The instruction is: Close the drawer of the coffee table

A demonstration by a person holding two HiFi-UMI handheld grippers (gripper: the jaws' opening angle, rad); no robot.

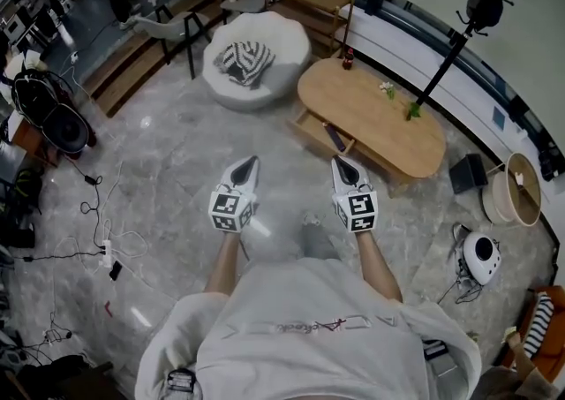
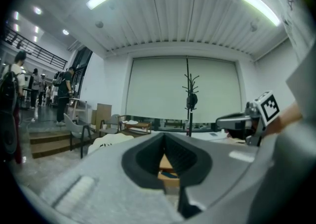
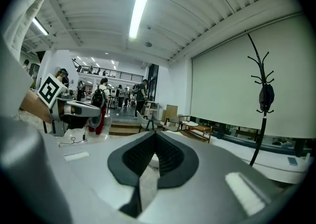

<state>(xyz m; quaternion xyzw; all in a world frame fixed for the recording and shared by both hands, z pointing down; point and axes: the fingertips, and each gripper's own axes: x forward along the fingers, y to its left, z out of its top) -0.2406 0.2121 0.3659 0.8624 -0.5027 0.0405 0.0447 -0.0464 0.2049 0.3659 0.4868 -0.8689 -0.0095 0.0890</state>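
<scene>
An oval wooden coffee table (image 1: 375,116) stands ahead of me on the marble floor. Its drawer (image 1: 323,135) is pulled out on the near left side, with a dark flat thing lying inside. My left gripper (image 1: 247,166) and right gripper (image 1: 342,164) are held side by side in the air, short of the table, both shut and empty. The right one is nearer the drawer. In the left gripper view the open drawer (image 2: 167,172) shows through the gap behind the shut jaws, and the right gripper (image 2: 222,120) is at the right.
A white beanbag chair (image 1: 254,58) with a striped cloth lies beyond the table's left end. A black coat stand (image 1: 459,36) rises behind the table. A small red bottle (image 1: 348,58) and a plant sprig (image 1: 388,89) stand on the tabletop. Cables (image 1: 97,230) trail at the left.
</scene>
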